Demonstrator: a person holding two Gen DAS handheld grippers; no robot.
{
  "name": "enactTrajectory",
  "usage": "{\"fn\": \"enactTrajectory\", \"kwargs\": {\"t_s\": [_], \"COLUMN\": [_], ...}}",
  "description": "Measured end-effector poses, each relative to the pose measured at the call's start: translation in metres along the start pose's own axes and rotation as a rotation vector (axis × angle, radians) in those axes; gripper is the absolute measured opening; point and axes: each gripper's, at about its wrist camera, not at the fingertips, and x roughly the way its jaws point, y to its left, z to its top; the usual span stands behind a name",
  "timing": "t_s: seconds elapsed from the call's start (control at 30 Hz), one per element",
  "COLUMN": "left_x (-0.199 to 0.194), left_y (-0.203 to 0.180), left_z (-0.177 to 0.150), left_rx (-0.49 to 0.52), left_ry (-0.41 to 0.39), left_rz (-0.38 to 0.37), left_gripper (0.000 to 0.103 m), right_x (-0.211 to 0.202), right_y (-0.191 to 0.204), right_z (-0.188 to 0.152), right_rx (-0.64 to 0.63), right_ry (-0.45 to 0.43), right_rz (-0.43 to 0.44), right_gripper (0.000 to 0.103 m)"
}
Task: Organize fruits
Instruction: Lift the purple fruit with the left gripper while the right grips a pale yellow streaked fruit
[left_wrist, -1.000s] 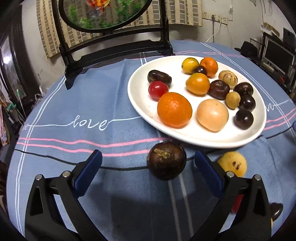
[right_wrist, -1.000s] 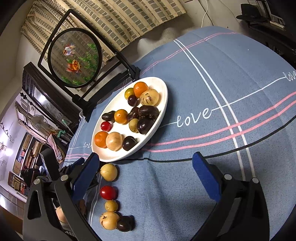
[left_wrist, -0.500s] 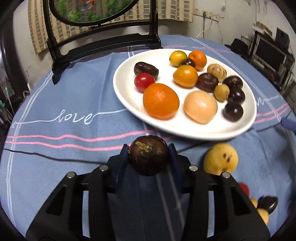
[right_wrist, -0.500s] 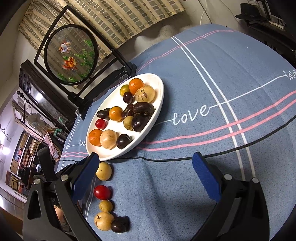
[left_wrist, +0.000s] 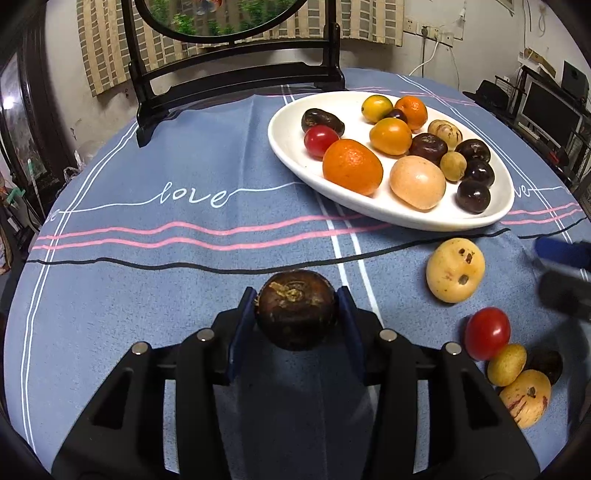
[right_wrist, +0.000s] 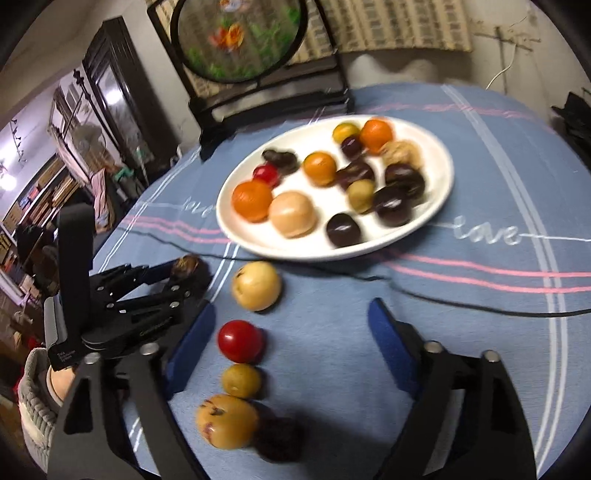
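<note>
Left gripper (left_wrist: 295, 317) clamps a dark fruit (left_wrist: 295, 308), the plate (left_wrist: 384, 214) ahead and right; right gripper (right_wrist: 291, 345), jaws closing on nothing, nears the tomato (right_wrist: 239, 340).

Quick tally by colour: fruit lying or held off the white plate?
yellow fruit: 3
dark fruit: 2
red tomato: 1
Total: 6

Left tongs (left_wrist: 295, 314): black plastic frame w/ silver screws, blue pads; right tongs (right_wrist: 291, 354): same black build, blue pads, silver screws.
</note>
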Motion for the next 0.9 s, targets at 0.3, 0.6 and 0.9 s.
{"fn": "enactTrajectory", "kwargs": {"t_s": [0.3, 0.6, 0.9], "left_x": [0.001, 0.002, 0.002], "left_y": [0.003, 0.003, 0.004], "left_z": [0.001, 0.001, 0.002], "left_rx": [-0.018, -0.022, -0.037], "left_ry": [0.004, 0.008, 0.002], "left_rz": [-0.015, -0.012, -0.049], "left_gripper": [0.048, 0.052, 0.062], "right_x": [0.038, 0.047, 0.044], "right_y": [0.020, 0.016, 0.015], "right_z": [0.014, 0.011, 0.008], "right_rx": [0.047, 0.060, 0.050], "right_ry": [0.091, 0.109, 0.106], "right_rz": [0.026, 0.069, 0.089], "right_gripper": [0.067, 0.044, 0.039]}}
